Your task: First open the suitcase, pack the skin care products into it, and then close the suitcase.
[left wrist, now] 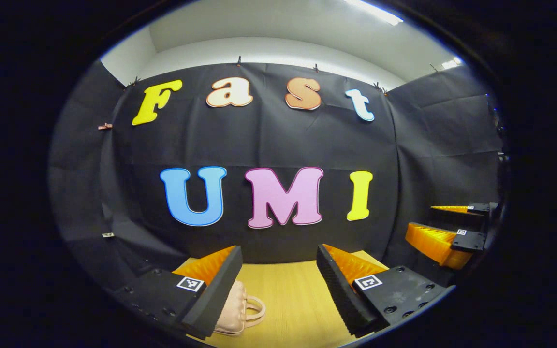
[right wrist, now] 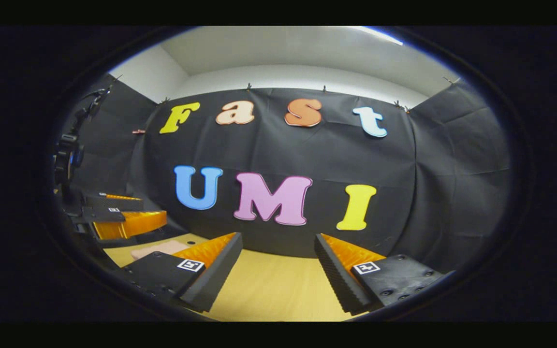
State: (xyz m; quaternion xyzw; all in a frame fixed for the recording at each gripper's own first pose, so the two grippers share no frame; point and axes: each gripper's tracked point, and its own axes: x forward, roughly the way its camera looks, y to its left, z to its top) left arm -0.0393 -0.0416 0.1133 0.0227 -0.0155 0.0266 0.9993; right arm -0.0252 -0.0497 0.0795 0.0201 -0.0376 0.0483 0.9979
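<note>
I hold my left gripper (left wrist: 278,285) with fingers spread wide and empty above the table (left wrist: 288,299); the pink suitcase (left wrist: 235,309) lies just below and behind its left finger, handle pointing toward the gap. My right gripper (right wrist: 278,273) is likewise open and empty, and from it the suitcase (right wrist: 157,249) sits off to the left, farther away, so the left hand is nearer. Much of the suitcase is covered by the finger, so I cannot make out its latch or long axis.
</note>
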